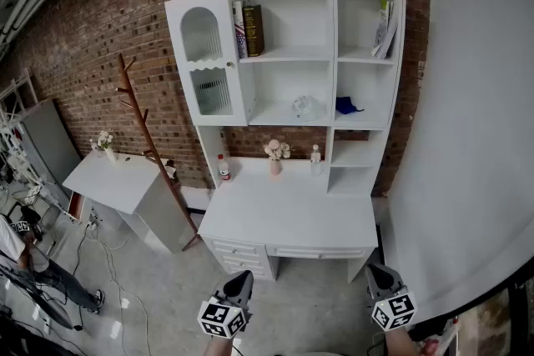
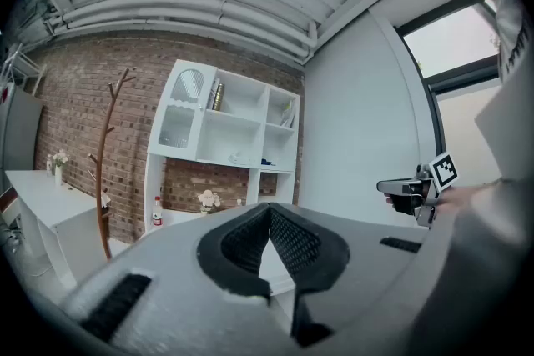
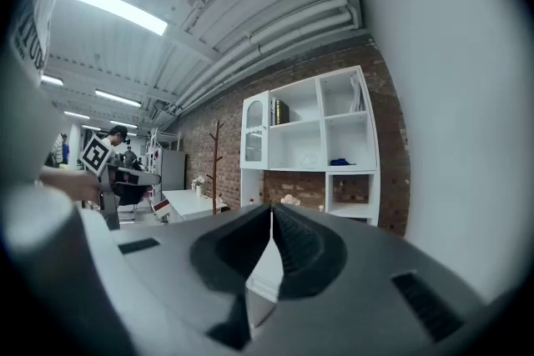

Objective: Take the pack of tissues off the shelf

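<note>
Left gripper [image 1: 239,283], bottom centre of the head view: jaws clenched, nothing between them. Right gripper [image 1: 380,273], bottom right: jaws clenched, empty. Both point level at the shelf [image 1: 288,54]. The tissues [image 1: 304,107] lie mid-frame in its middle compartment, well apart from both.

Head view sits high and well back, tilted down at the tall white wooden shelf unit [image 1: 329,54] against the red brick wall [image 1: 100,21]. Left and right gripper views both sit lower, looking level along their jaws from far off. All three share that shelf unit.
</note>
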`<state>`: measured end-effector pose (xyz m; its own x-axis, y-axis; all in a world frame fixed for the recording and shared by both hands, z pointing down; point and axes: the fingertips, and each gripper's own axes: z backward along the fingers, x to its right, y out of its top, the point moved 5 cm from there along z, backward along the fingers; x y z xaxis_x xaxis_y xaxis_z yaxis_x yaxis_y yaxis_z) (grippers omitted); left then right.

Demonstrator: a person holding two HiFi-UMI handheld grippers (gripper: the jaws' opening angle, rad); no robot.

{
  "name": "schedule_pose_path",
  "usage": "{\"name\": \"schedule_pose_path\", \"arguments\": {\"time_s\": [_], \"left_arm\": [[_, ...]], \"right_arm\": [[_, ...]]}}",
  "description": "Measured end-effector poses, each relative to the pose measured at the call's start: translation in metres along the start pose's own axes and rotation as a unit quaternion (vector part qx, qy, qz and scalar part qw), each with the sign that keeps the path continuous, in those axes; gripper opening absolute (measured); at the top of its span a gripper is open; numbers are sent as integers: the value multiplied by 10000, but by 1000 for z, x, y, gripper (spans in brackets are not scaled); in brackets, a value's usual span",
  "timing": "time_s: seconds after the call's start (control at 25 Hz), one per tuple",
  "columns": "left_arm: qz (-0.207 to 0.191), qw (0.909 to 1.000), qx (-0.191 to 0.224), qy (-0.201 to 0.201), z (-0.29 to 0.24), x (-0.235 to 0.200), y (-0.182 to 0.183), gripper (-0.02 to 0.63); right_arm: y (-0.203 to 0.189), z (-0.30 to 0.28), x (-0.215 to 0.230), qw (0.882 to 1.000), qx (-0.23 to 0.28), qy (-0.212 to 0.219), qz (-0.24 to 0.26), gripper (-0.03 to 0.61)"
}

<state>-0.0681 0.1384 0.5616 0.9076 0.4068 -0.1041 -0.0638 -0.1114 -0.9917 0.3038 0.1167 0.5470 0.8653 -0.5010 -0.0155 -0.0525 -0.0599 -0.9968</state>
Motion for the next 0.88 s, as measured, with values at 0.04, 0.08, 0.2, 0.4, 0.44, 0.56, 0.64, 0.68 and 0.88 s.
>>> {"name": "schedule_pose_path", "arguments": {"time_s": [0.04, 0.08, 0.2, 0.4, 0.44, 0.56, 0.64, 0.68, 0.88], "left_arm": [[-1, 10000, 6, -4, 0, 0, 0, 25], [-1, 10000, 11, -7, 0, -1, 0, 25], [4, 10000, 22, -11, 2, -2, 1, 25], [2, 10000, 39, -18, 5, -1, 0, 25], [-1, 10000, 40, -16, 6, -1, -1, 25], [0, 10000, 38, -7, 9, -2, 0, 25], [4, 10000, 32, -2, 12, -4, 0, 25], [7, 10000, 28, -2, 14, -5, 0, 25], [25, 10000, -2, -2, 23, -8, -1, 25]], "right_arm": [[0, 0, 0, 10000, -1, -4, 2, 32], [0, 0, -1, 10000, -1, -7, 2, 32], [1, 0, -4, 10000, 11, -6, -4, 32], [1, 1, -7, 10000, 29, 6, 5, 32], [1, 1, -8, 10000, 32, 6, 3, 32], [3, 2, -9, 10000, 41, 1, -18, 32], [5, 2, -11, 10000, 39, -24, -31, 32], [6, 2, -12, 10000, 31, -46, -32, 32], [9, 4, -19, 10000, 7, -84, -40, 34]]}}
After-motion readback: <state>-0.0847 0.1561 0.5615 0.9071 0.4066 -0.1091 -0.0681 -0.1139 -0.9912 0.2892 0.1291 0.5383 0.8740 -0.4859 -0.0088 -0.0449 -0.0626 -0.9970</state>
